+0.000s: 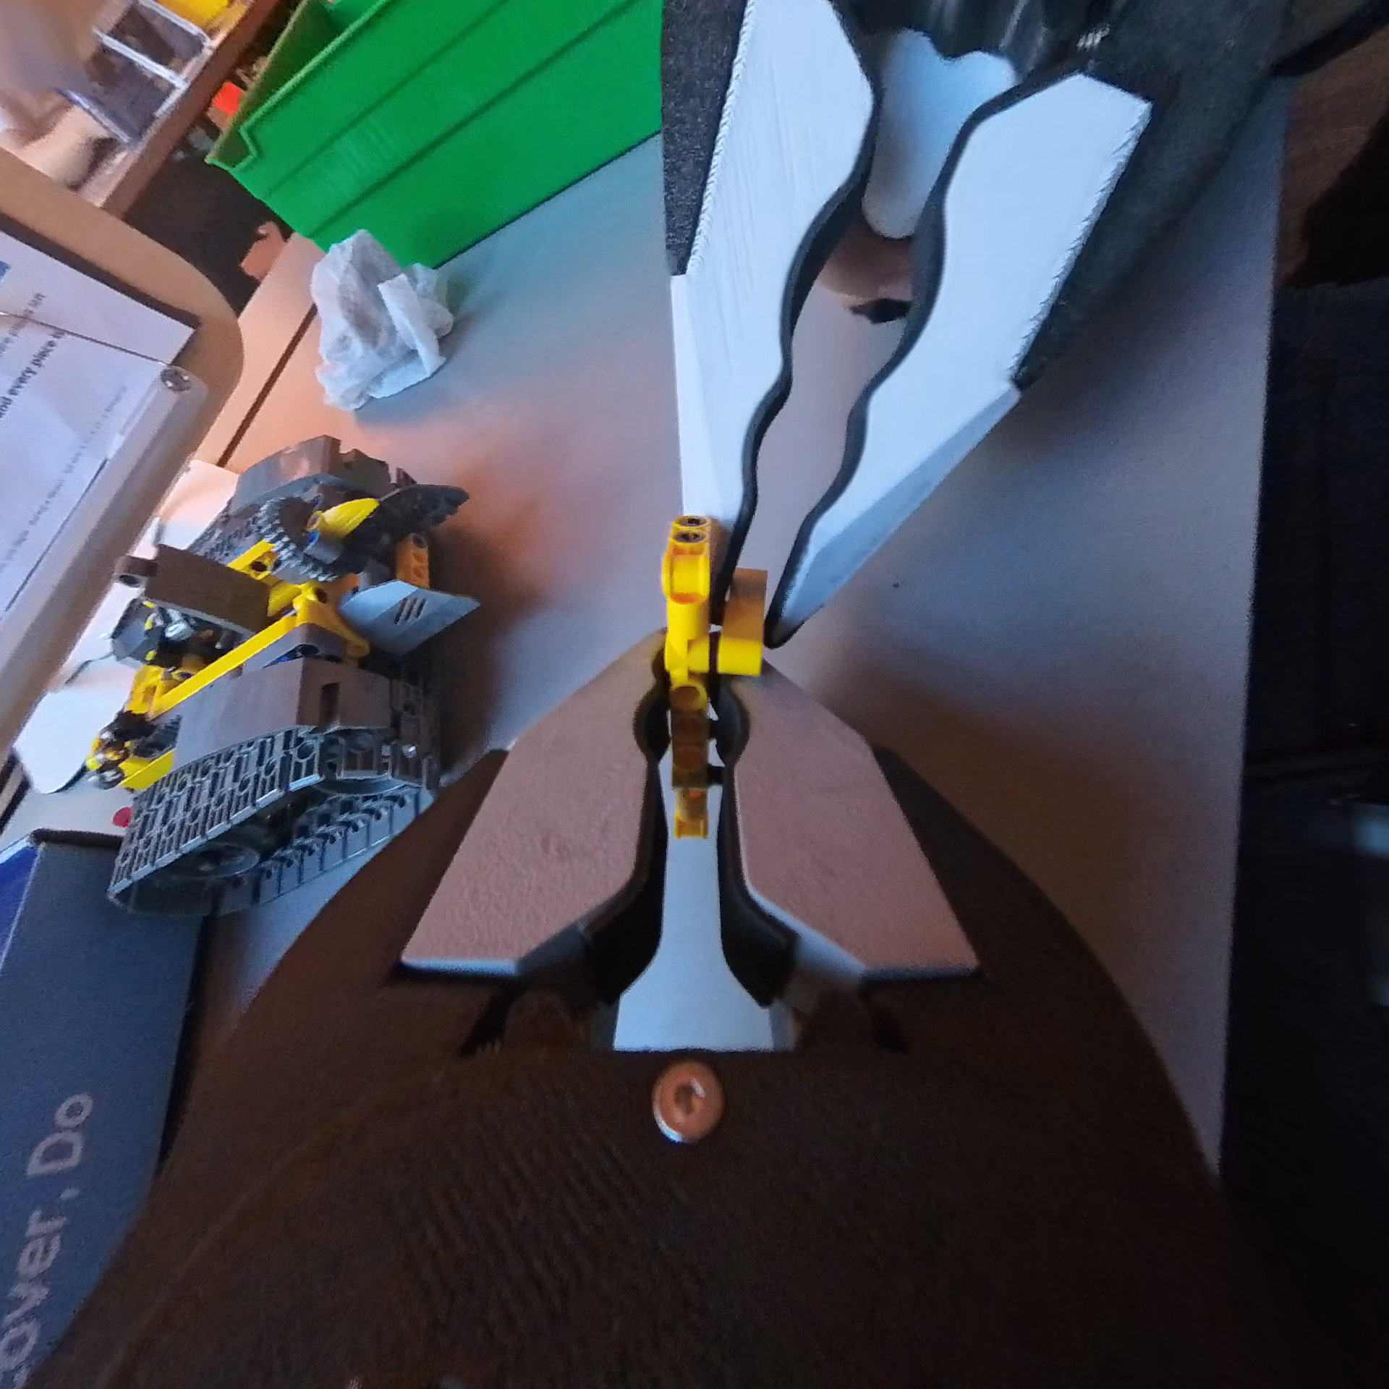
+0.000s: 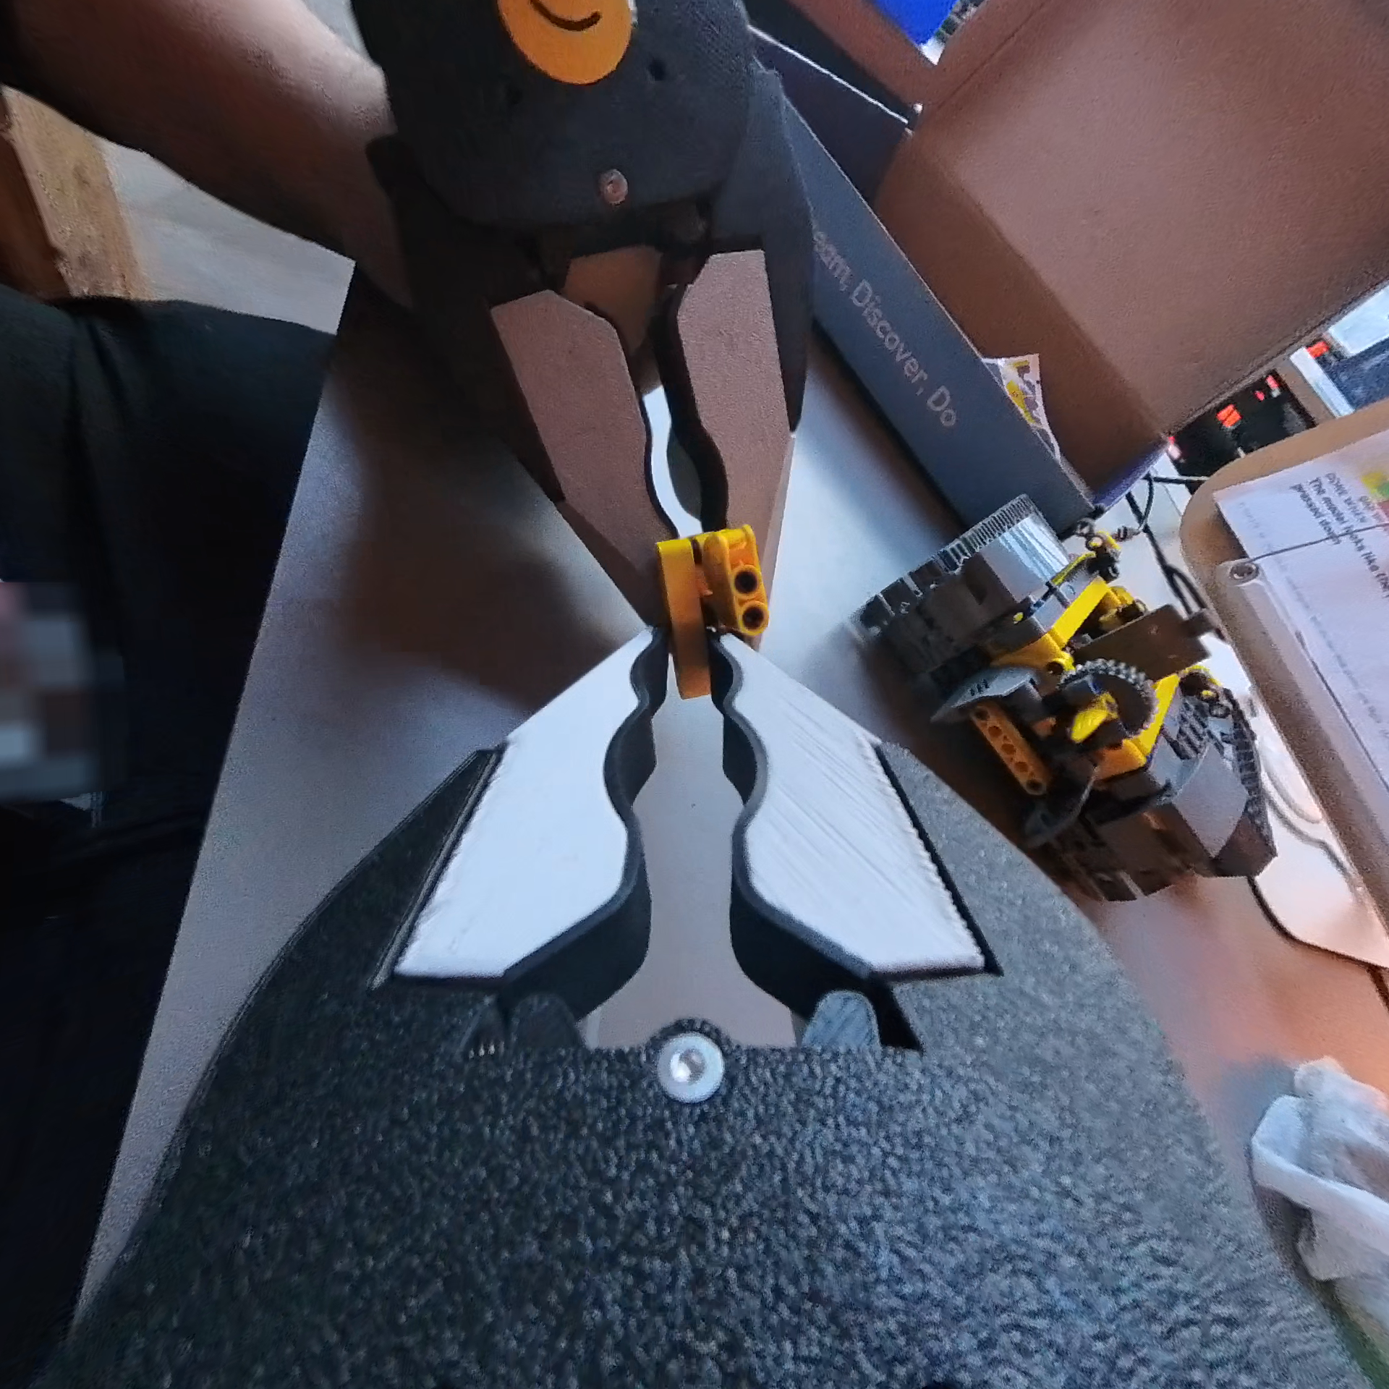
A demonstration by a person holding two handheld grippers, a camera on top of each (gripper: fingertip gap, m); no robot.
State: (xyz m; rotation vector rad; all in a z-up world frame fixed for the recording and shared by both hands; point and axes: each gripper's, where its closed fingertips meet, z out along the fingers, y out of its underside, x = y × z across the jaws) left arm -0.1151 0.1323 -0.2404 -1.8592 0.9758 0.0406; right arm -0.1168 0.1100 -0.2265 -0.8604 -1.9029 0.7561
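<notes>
The left tongs point(image 1: 691, 661) and right tongs point(image 2: 688, 654) meet tip to tip above the grey counter point(image 1: 571, 391), both clamped on one yellow brick assembly point(image 1: 695, 609). A tracked brick vehicle point(image 1: 278, 676) sits near, on the counter.

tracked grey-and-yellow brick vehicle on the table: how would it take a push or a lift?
The tracked grey-and-yellow brick vehicle probably slides or creeps rather than rolls freely: wide link treads lie flat on the table. It looks rigid, but the thin yellow beam and protruding parts could snap off.
</notes>
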